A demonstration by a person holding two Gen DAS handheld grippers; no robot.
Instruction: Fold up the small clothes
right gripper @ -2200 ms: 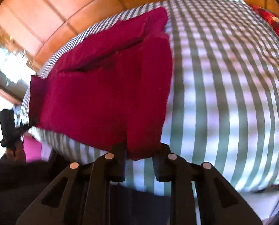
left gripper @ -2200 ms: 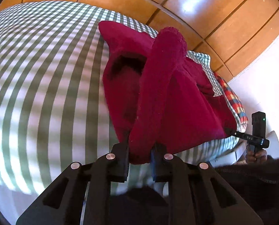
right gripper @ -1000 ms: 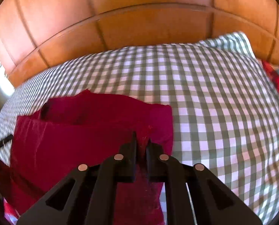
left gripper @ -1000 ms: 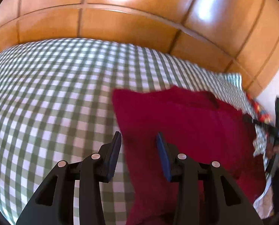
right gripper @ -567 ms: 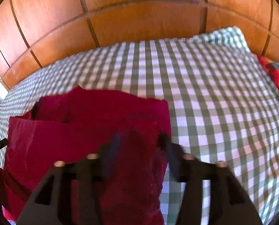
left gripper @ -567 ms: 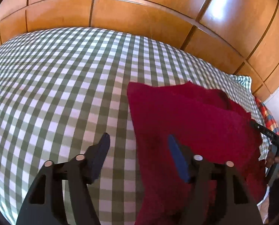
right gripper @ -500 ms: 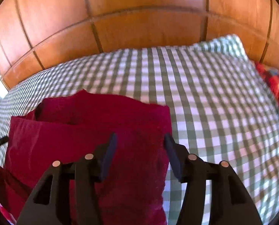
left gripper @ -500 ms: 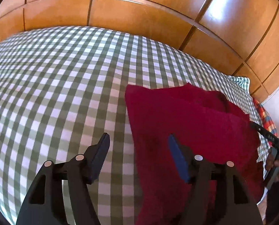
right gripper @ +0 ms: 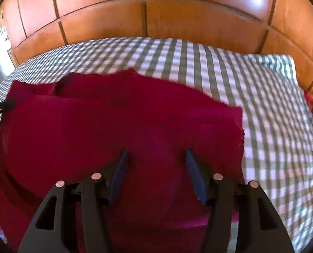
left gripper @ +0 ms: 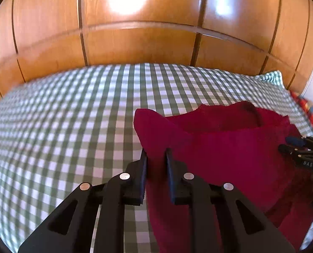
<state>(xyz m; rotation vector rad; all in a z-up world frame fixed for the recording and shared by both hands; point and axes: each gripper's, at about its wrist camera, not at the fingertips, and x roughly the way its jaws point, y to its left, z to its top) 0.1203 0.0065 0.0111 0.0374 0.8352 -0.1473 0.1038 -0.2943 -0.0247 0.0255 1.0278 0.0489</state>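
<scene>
1. Half a second back the left tool (left gripper: 156, 155) stood wide open; through the left wrist view its jaws have now closed to a narrow gap, pinching the raised left edge of the red garment (left gripper: 230, 147) on the checked bed (left gripper: 72, 116). The right tool (left gripper: 297, 147) sits at the far edge.
2. Through the right wrist view, the right tool (right gripper: 156, 158) has swung left and hangs wide open, empty, over the cloth. Judging by this, a new fold is starting; next it needs its own edge.

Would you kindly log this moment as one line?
left gripper: shut on red garment edge | right gripper: open over garment | surface: checked bedspread
</scene>
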